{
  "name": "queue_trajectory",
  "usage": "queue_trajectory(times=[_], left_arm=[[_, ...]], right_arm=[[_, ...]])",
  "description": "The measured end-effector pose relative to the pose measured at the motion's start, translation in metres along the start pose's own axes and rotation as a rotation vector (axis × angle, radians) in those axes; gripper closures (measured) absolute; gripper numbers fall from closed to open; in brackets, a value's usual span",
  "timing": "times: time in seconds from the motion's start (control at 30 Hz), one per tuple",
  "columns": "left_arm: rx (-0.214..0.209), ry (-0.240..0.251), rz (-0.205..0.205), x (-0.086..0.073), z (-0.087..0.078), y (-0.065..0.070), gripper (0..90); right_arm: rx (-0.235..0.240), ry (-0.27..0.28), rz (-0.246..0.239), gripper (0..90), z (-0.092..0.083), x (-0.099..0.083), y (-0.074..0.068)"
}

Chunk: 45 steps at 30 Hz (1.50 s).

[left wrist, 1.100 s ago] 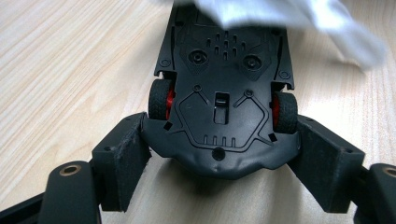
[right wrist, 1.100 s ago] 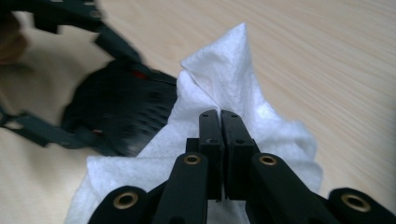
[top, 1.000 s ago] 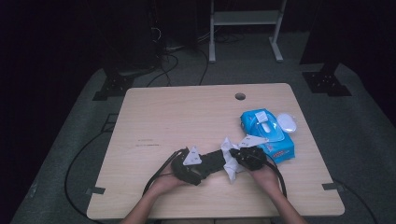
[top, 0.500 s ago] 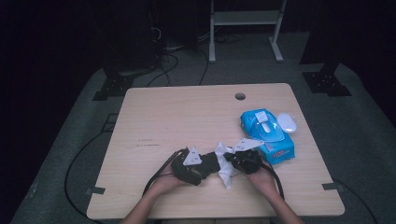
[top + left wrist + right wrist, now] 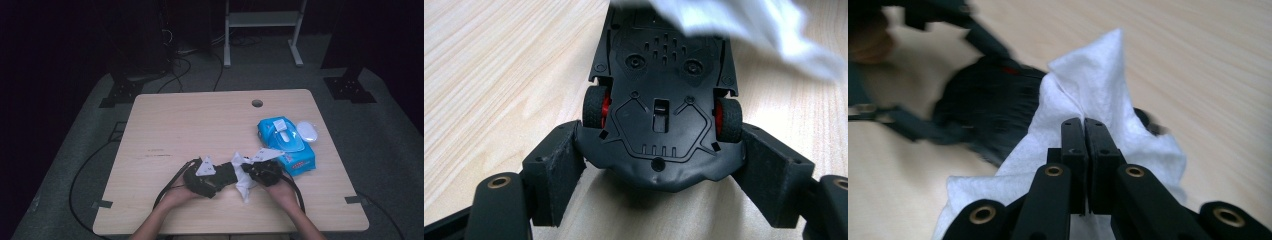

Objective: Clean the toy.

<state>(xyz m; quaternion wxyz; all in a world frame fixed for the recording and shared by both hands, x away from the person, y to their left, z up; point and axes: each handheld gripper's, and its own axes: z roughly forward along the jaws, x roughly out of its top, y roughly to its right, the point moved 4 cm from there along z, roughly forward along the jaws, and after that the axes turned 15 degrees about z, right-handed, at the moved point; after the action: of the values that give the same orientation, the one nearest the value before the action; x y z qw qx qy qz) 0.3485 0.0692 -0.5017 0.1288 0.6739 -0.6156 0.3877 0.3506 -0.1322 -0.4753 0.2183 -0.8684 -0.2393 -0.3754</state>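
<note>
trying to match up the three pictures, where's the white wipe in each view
High view: white wipe low centre, between the two grippers.
Left gripper view: top right, draped over the far end of the toy car.
Right gripper view: centre, pinched in the jaws.
Shared landmark: the black toy car.

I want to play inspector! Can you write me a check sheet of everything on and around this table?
Surface: wooden table, light, round hole near its far edge.
Job's things: black toy car upside down, red hubs; white wipe draped on it.
Clutter: blue wipes pack; white oval lid beside it.
Grippers: left gripper clamps the car's end; right gripper pinches the wipe.
Cables: black cable trails from the left gripper.
Surroundings: dark room, white stand behind, grey floor.
</note>
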Motion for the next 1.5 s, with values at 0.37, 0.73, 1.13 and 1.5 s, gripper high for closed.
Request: queue_trajectory(times=[0.37, 0.73, 1.13, 1.5], left_arm=[[-0.003, -0.001, -0.002, -0.001, 0.0, -0.001, 23.6], [-0.004, -0.008, -0.01, -0.003, -0.003, -0.003, 23.7], [-0.016, -0.01, 0.061, 0.004, 0.002, 0.005, 23.7], [-0.012, -0.009, 0.027, 0.003, 0.001, 0.002, 23.7]], right_arm=[[-0.014, -0.002, 0.048, 87.4, -0.003, 0.002, 0.019], [0.016, -0.021, 0.035, 87.4, -0.005, -0.002, 0.014], [-0.02, 0.046, 0.029, 87.4, 0.005, 0.009, 0.008], [-0.014, 0.014, 0.038, 87.4, -0.008, -0.001, 0.016]])
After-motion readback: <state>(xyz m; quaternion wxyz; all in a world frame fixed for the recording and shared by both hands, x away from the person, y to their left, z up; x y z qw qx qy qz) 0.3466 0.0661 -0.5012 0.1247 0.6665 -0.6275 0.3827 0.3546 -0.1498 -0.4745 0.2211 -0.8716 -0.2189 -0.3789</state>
